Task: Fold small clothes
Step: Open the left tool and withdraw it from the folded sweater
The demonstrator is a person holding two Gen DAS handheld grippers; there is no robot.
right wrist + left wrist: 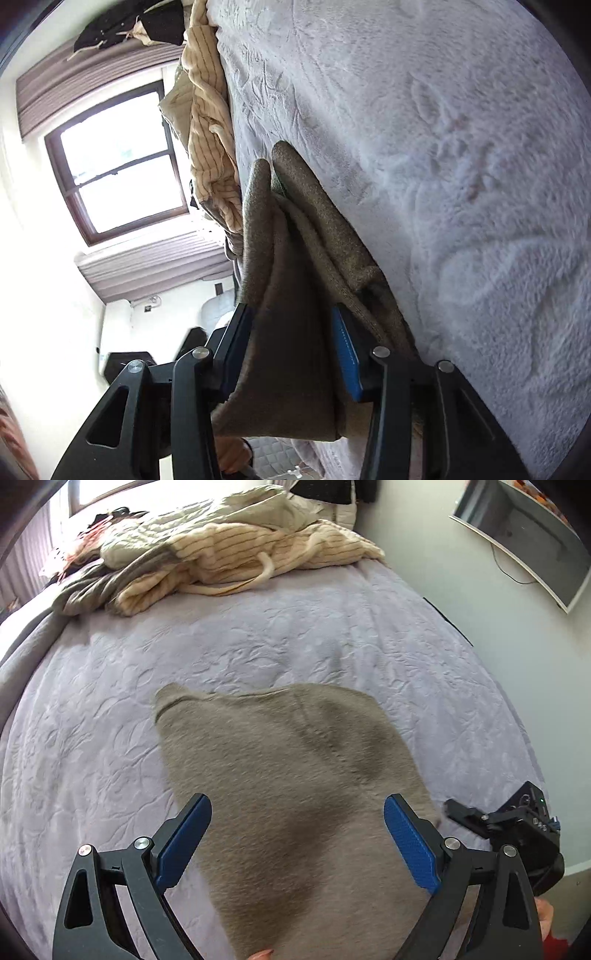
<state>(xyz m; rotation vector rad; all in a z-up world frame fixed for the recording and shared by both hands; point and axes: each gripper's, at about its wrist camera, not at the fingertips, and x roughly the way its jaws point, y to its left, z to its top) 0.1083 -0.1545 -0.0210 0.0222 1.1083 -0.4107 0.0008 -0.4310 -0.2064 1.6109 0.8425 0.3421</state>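
Note:
A small grey-brown fleece garment [288, 775] lies on the lilac bedspread [110, 709]. My left gripper [297, 812] hovers over its near part with its blue pads [410, 845] spread wide, open and empty. In the left wrist view the right gripper [458, 812] shows at the garment's right edge. In the right wrist view the garment [288, 295] hangs in folds between the right gripper's blue pads [345, 354]. The right gripper [291, 332] stands around the cloth's edge with its jaws well apart, beside the bedspread [461, 184].
A pile of other clothes, cream striped and grey [221, 554], lies at the far end of the bed; it also shows in the right wrist view [210, 140]. A wall-mounted screen [528, 535] is at the right. A window [122, 158] is beyond the bed.

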